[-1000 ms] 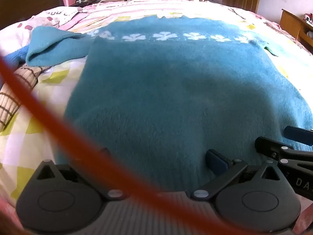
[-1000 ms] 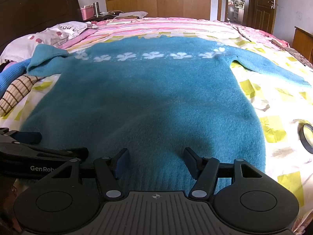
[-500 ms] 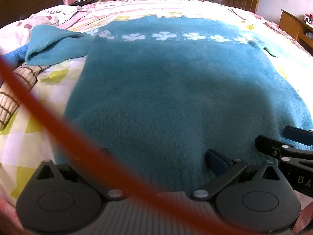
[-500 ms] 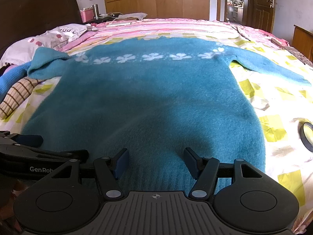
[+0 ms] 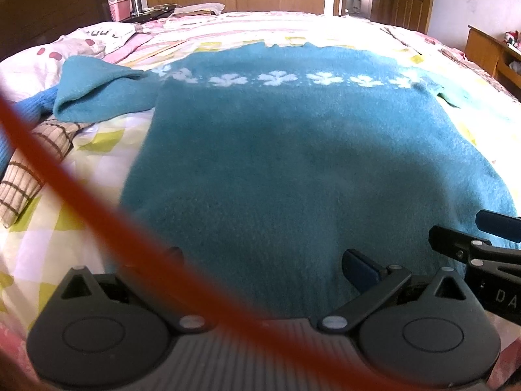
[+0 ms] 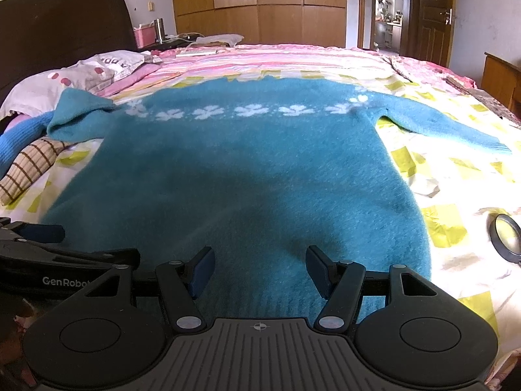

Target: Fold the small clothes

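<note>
Two grippers sit at the near hem of a teal sweater [image 6: 241, 176] spread flat on a bed [image 6: 456, 176], white flower band across its chest toward 12 o'clock. At 9 o'clock in the right wrist view, a checked cloth [image 6: 29, 169] lies on the sheet beside the sweater's left sleeve [image 6: 78, 117], which is bunched up and folded back on itself. Left gripper [image 5: 260, 260]: right finger pad visible at the hem, left finger blurred behind an orange cable [image 5: 97, 215] crossing the lens; jaws stand spread wide, the hem lies between them, no pinch seen. Right gripper [image 6: 260, 272]: both blue pads [image 6: 202, 270] clear, jaws spread apart, hovering over the hem at 6 o'clock, fabric between but not pressed. Right sleeve [image 6: 439, 123] stretches straight out toward 2 o'clock over the yellow-checked sheet. At 3 o'clock, well apart from the sweater, a dark ring-shaped item [image 6: 506, 238] rests on the sheet; identity unclear.
</note>
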{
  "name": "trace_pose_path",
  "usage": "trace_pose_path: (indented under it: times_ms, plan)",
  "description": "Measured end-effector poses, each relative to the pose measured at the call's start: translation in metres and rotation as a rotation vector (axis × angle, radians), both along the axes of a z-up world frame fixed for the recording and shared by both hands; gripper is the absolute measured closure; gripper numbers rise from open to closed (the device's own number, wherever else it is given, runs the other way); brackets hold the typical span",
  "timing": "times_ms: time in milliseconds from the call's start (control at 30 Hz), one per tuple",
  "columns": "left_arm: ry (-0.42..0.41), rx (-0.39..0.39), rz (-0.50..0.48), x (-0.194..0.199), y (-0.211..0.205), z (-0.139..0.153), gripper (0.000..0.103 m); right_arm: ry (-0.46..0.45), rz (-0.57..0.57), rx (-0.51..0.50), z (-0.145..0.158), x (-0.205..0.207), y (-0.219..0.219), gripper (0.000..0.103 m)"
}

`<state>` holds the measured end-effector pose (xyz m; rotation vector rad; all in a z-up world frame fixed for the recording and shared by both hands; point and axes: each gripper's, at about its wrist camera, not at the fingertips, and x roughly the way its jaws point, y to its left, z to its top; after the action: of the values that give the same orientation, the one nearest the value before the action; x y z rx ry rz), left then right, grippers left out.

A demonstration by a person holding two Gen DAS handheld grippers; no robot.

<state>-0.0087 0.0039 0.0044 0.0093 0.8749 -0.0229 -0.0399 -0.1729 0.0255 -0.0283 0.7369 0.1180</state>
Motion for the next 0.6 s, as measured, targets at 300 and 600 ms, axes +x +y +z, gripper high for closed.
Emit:
trace_pose_path:
  times_ms: [300,600]
  plan:
    - [0.007,-0.008,0.012,0.0024,0.0022,0.0000,0.000,-0.001,-0.006,0.007,0.0005,-0.0004,-0.0022,0.041]
    - [0.007,-0.013,0.020,0.0039,0.0037,0.0021,0.000,0.001,-0.003,0.013,0.0013,-0.0002,-0.0035,0.041]
